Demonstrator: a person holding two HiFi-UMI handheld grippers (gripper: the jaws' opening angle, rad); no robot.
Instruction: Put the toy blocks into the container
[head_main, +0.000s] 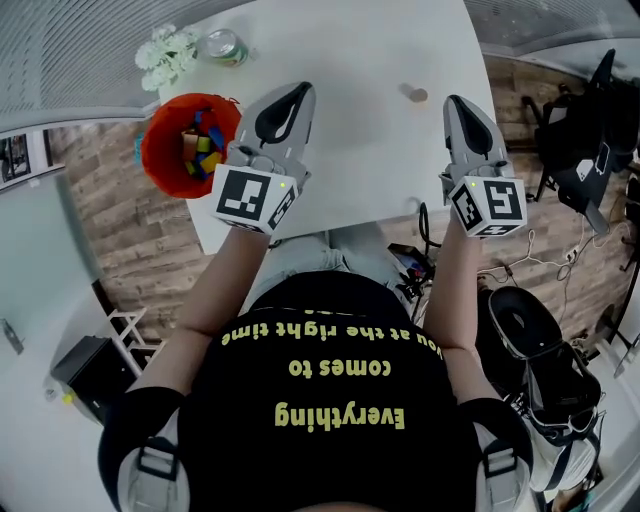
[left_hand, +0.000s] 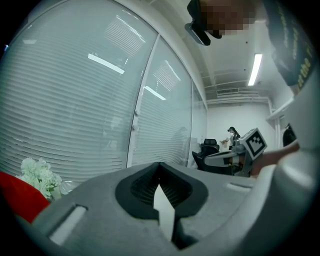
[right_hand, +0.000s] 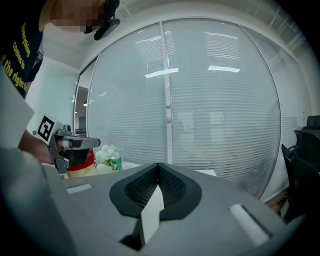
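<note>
The blocks (head_main: 203, 135) lie in the container (head_main: 160, 150) at the table's (head_main: 360, 60) left edge, so the left gripper (head_main: 296, 92) and right gripper (head_main: 457, 103) are likely pinched together empty.

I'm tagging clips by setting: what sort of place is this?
Probably an office or lab room: blind-covered glass partitions, a black office chair, a ceiling strip light and a white table.

One white table (head_main: 370, 150) fills the upper middle of the head view. At its upper left are one red container (head_main: 160, 150), one bunch of white flowers (head_main: 165, 55) and one green can (head_main: 222, 46). The toy blocks (head_main: 200, 140) inside the container are several, too jumbled to count. One small round thing (head_main: 417, 95) lies at upper centre. There are two grippers: the left gripper (head_main: 300, 88) and the right gripper (head_main: 455, 100).
</note>
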